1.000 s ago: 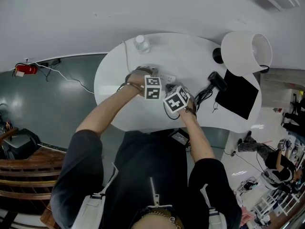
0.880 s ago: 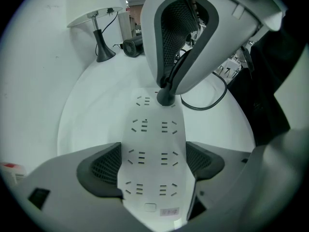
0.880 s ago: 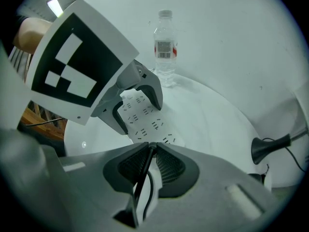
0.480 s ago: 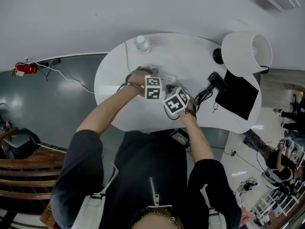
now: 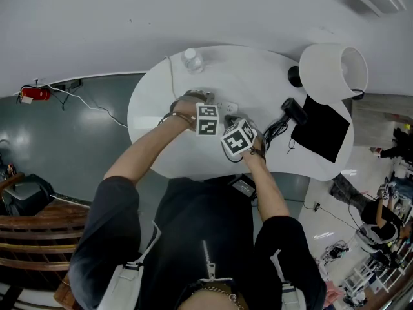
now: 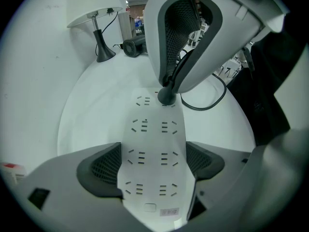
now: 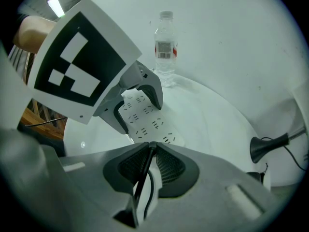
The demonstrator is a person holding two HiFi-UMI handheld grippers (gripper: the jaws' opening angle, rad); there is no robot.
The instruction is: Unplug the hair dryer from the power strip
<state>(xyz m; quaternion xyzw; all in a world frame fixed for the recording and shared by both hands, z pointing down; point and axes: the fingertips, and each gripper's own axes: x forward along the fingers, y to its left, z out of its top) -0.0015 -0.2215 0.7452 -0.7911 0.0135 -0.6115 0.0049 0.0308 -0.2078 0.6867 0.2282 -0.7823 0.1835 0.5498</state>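
The person leans over a white oval tabletop (image 5: 258,76) with both grippers brought close together near its middle. The left gripper (image 6: 153,151) straddles the near end of the white power strip (image 6: 152,129), its 2 fingers (image 6: 104,170) pressed against the strip's long sides, pinning it flat on the tabletop. At the strip's far end stands the black plug (image 6: 166,96), touching the strip's face at the last socket. The right gripper (image 7: 152,146) comes down on it from above, its fingers clenched on the plug with almost no gap between them. The black cable (image 6: 215,93) loops away from the plug across the tabletop, towards the person's right.

The hair dryer (image 5: 293,110) lies well apart from the strip, near the right end of the tabletop, at the edge of a black mat (image 5: 322,131). A lamp (image 5: 332,70) with a white shade stands just behind it. A clear water bottle (image 5: 190,58) stands upright at the far rim, beyond the left gripper.
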